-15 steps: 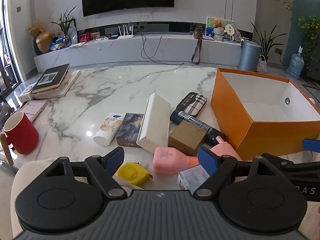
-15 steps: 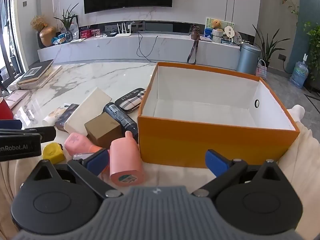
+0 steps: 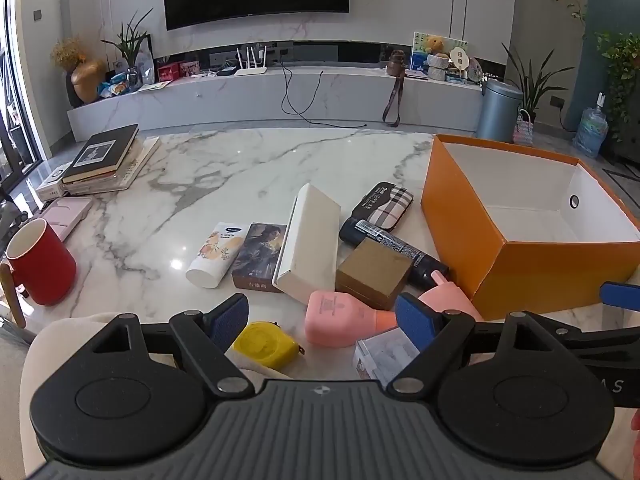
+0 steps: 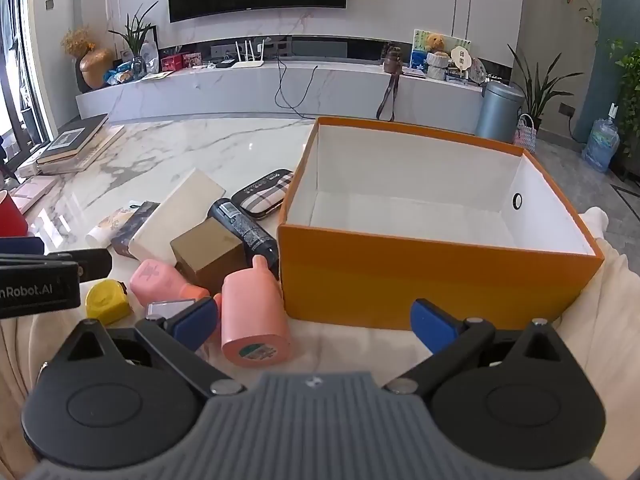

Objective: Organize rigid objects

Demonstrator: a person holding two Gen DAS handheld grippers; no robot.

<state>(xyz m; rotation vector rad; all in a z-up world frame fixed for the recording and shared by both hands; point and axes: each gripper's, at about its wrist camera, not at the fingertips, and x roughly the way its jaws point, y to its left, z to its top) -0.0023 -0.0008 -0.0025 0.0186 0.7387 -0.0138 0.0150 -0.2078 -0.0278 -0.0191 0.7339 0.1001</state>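
My left gripper (image 3: pixel 322 316) and right gripper (image 4: pixel 314 320) both stand wide open and hold nothing, each hovering low at the near edge of the marble table (image 3: pixel 224 168). The loose items lie clustered just left of the empty orange box (image 4: pixel 432 276): yellow tape (image 3: pixel 266 344), pink bottle (image 3: pixel 340 314), brown cube (image 3: pixel 374 272), black tube (image 3: pixel 396 246), white box (image 3: pixel 310 240), book (image 3: pixel 260 256) and plaid case (image 3: pixel 384 206). A second pink bottle (image 4: pixel 254 320) lies just beside my right gripper's left finger, close to the box's front wall

Clutter is spread left of the orange box (image 3: pixel 516 268); the left gripper (image 3: pixel 322 318) is held open before it.
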